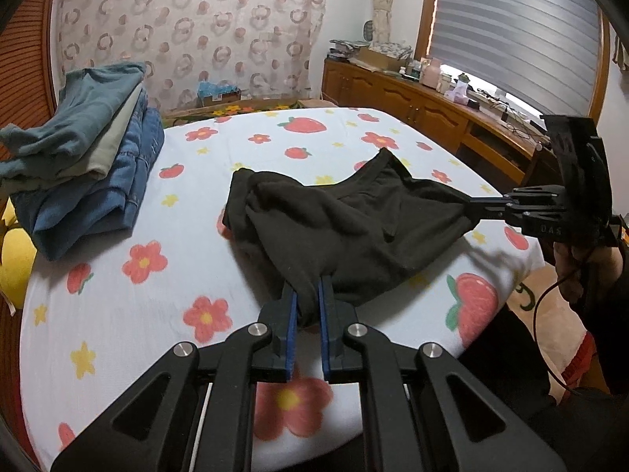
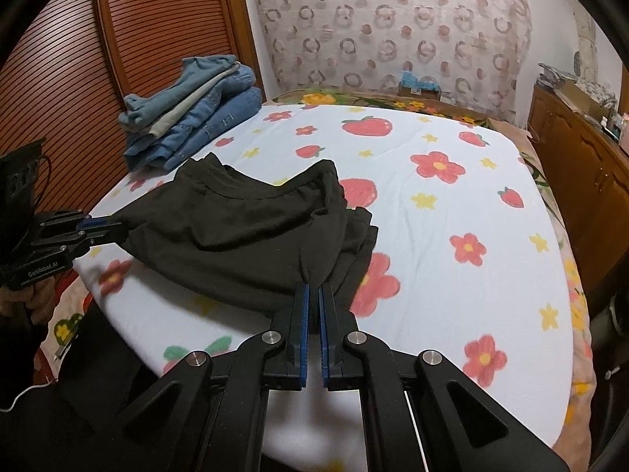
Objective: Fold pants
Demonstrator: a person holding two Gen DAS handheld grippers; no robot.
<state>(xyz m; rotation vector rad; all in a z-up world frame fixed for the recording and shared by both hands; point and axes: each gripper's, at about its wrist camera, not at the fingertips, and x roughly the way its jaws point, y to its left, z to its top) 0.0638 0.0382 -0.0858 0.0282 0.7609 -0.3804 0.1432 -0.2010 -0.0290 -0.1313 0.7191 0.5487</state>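
The black pants lie bunched on the flower-print bed sheet, partly lifted at the near edge. My left gripper is shut on one near corner of the pants. My right gripper is shut on the other near corner. The right gripper also shows in the left wrist view at the right, pinching the cloth. The left gripper shows in the right wrist view at the left. The pants stretch between both grippers, and their far part rests folded on the sheet.
A stack of folded jeans and blue-grey clothes sits at the bed's far left corner. A wooden cabinet with clutter runs along the right. A slatted wooden door stands to the left. A cable hangs from the right gripper.
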